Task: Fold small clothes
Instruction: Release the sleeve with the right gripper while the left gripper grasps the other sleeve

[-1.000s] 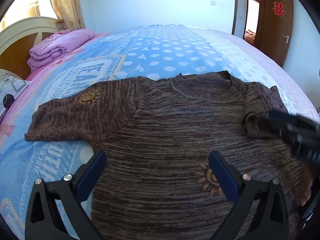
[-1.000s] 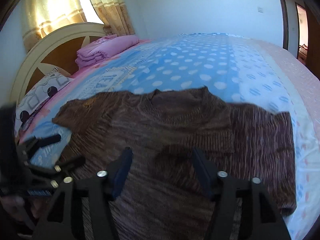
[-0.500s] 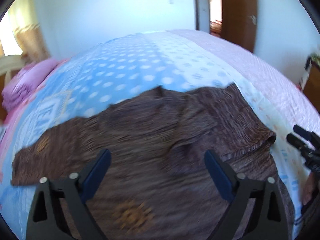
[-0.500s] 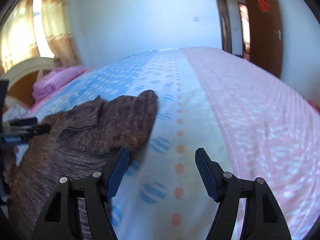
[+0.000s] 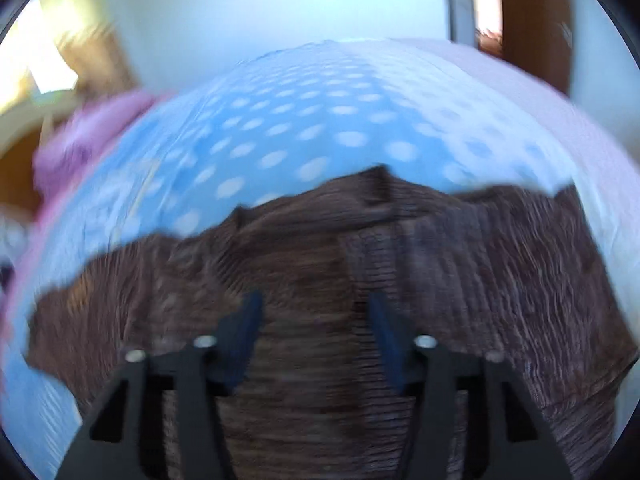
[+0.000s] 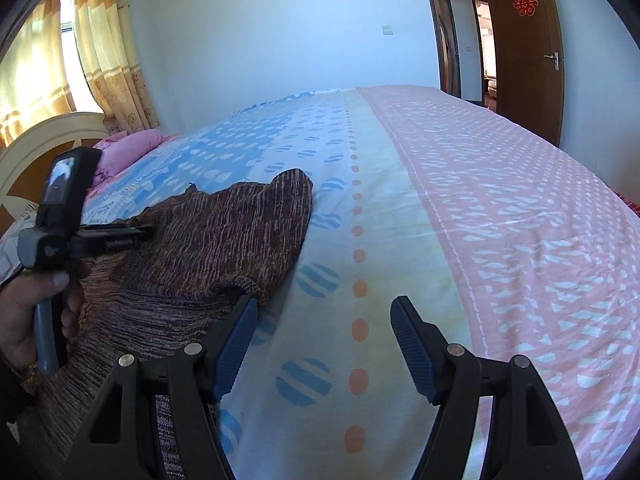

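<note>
While the brown knit sweater lies spread on the bed, my left gripper hangs over its middle, jaws closing. Knit shows in the gap between them, but that view is blurred and I cannot see the pads pressing on it.

Left wrist view: sweater fills the lower half, neckline toward the far side, one sleeve reaching out to the left. Blue polka-dot bedspread beyond it. Folded pink bedding far left, smeared.

Right wrist view, sharp: my right gripper has its jaws spread, with only bedspread between them. Its left pad sits just beside the sweater's folded-over sleeve cuff; whether it touches, I cannot tell. The sleeve is doubled back onto the sweater body, its edge running up toward the far side.

At the left edge of that view, my left hand grips the left gripper's handle, with a small screen on top; its fingers lie over the sweater.

Pink patterned stretch of the bed to the right. Cream headboard and yellow curtains far left; brown door with a red paper cutting far right.
</note>
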Motion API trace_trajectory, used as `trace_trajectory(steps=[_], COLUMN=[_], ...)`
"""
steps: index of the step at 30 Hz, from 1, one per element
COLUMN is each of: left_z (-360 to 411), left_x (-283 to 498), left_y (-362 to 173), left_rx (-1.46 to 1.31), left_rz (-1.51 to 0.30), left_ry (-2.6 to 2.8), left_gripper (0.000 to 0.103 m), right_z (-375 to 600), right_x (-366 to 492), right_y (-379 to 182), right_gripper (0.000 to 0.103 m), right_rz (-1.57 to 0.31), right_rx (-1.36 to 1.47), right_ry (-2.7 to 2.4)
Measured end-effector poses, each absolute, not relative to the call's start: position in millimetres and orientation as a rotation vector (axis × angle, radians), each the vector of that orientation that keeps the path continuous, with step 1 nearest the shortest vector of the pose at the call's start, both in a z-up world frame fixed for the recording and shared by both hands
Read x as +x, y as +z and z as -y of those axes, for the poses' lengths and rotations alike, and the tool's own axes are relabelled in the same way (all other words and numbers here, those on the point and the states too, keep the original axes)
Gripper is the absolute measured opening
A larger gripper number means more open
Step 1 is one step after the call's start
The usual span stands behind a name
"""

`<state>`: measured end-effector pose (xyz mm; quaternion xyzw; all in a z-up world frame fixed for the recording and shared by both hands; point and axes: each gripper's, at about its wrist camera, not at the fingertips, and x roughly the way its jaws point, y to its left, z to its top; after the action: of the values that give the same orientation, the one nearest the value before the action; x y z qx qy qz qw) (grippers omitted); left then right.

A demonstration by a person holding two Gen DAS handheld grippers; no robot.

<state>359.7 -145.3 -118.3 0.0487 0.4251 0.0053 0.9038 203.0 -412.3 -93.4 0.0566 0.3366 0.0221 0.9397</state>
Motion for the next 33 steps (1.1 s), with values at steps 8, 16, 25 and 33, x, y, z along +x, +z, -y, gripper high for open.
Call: trace_trajectory(steps=[8,16,25,33], left_z=[151,155,119,121], left_x=[337,314,316,320], left_y=[-126,-98,-100,-127], left_rx=[-0.013,0.026,0.039,0.049], left_rz=[-0.968,-0.879,-0.864,-0.882], left_ry=[-0.209,-0.226,-0.154,-0.150], left_gripper=[0.049,0.009,0.008,0.009], right_z=[411,414,400,353], right_x=[207,207,208,192], right_y=[-100,-101,-101,-110], right_gripper=[0.070,0.074,0.074,0.037], right_rz=[-0.721,-0.733,-0.747,-0.863], right_rx=[0.108,0.128,0.093,0.005], right_ry=[0.010,0.015,0.091,0.236])
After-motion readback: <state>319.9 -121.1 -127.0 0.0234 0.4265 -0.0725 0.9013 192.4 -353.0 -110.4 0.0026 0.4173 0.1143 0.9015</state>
